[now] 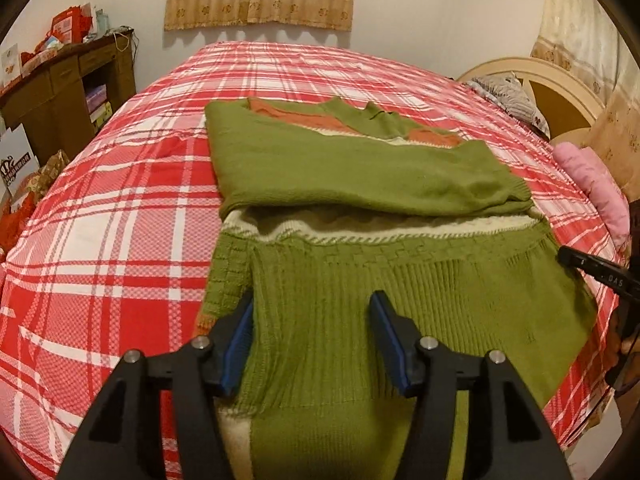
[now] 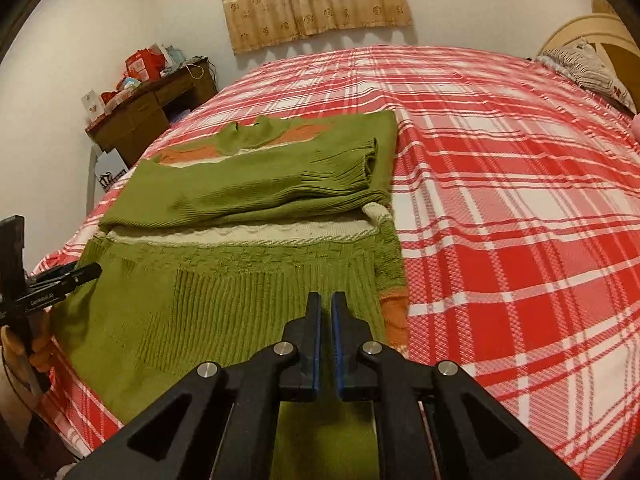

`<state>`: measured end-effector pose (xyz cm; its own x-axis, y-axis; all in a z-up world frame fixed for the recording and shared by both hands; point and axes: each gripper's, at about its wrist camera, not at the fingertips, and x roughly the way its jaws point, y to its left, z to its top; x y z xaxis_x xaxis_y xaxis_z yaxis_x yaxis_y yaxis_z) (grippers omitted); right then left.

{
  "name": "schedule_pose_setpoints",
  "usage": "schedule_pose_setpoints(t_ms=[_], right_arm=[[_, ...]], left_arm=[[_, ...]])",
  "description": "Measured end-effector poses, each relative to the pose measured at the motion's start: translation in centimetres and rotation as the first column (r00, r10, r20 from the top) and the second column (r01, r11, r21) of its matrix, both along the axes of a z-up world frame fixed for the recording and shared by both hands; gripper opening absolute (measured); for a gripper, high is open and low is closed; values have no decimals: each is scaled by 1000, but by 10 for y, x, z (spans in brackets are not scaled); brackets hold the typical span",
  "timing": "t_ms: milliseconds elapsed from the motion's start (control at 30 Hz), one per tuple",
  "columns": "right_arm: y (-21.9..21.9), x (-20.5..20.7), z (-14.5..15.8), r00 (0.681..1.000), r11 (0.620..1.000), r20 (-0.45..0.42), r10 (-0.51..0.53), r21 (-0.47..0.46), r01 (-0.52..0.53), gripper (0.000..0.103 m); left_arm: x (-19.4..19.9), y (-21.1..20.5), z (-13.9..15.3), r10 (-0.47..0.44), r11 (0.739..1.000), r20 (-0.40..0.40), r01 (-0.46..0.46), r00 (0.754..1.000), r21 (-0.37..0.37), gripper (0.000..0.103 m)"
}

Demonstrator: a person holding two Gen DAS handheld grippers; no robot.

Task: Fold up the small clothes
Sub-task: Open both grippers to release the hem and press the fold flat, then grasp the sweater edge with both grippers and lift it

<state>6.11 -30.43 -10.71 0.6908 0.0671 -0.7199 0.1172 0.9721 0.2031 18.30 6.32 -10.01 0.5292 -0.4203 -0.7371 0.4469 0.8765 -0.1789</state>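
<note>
On the bed (image 1: 120,216), covered with a red and white plaid sheet, a green knitted sweater (image 1: 360,172) is laid flat, near the edge closest to the cameras. Both sleeves are already folded across the chest, with one ribbed cuff (image 2: 344,172) resting on the body panel. The ribbed hem portion (image 2: 224,300) is not yet turned up over the sleeves; this lengthwise fold is judged to be the remaining step, so the task is estimated at roughly half done.

The left gripper (image 1: 312,340) is positioned over the hem with its jaws released and spread apart; no fabric is pinched between them. The jaws of the right gripper (image 2: 326,336) are clenched together over the hem, and no cloth is seen grasped between them.
</note>
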Motion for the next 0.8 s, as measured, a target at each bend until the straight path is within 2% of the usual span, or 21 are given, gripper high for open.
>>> schedule_pose_setpoints(t_ms=[67, 133, 167, 200, 300, 400, 567, 633, 733, 767, 800], right_arm=[[1, -3, 3, 1000, 1000, 20, 10, 22, -11, 6], [2, -6, 8, 999, 999, 36, 16, 32, -18, 25], [3, -8, 10, 999, 999, 48, 21, 34, -23, 59], [5, -12, 13, 997, 999, 78, 22, 28, -25, 82], [8, -17, 20, 994, 999, 113, 8, -40, -3, 83], [7, -11, 20, 995, 995, 98, -7, -99, 17, 83], [9, 6, 0, 999, 992, 21, 32, -123, -30, 82], [16, 12, -12, 999, 985, -22, 50, -163, -53, 78], [20, 11, -18, 999, 975, -22, 44, -219, -48, 73], [19, 11, -17, 999, 975, -23, 36, -219, -40, 66], [18, 11, -16, 1000, 975, -19, 25, -222, -28, 48]], left_arm=[[0, 4, 0, 2, 1000, -7, -2, 1000, -23, 59], [0, 9, 0, 1, 999, -16, -2, 1000, -54, 59], [0, 11, 0, 0, 998, -19, -2, 1000, -65, 59], [0, 13, -1, 0, 997, -24, -2, 1000, -78, 59], [1, 17, -1, -1, 993, -41, -4, 999, -118, 59], [4, 16, -1, -2, 991, -53, -5, 999, -132, 59], [0, 3, -1, -14, 997, -21, 13, 1000, -70, 63], [-1, 0, -2, -12, 999, -8, 12, 1000, -43, 63], [-5, -6, -2, -14, 1000, 25, 14, 1000, 23, 58], [-7, -7, -3, -14, 999, 36, 13, 999, 39, 46], [-9, -7, -3, -15, 999, 45, 13, 999, 48, 40]])
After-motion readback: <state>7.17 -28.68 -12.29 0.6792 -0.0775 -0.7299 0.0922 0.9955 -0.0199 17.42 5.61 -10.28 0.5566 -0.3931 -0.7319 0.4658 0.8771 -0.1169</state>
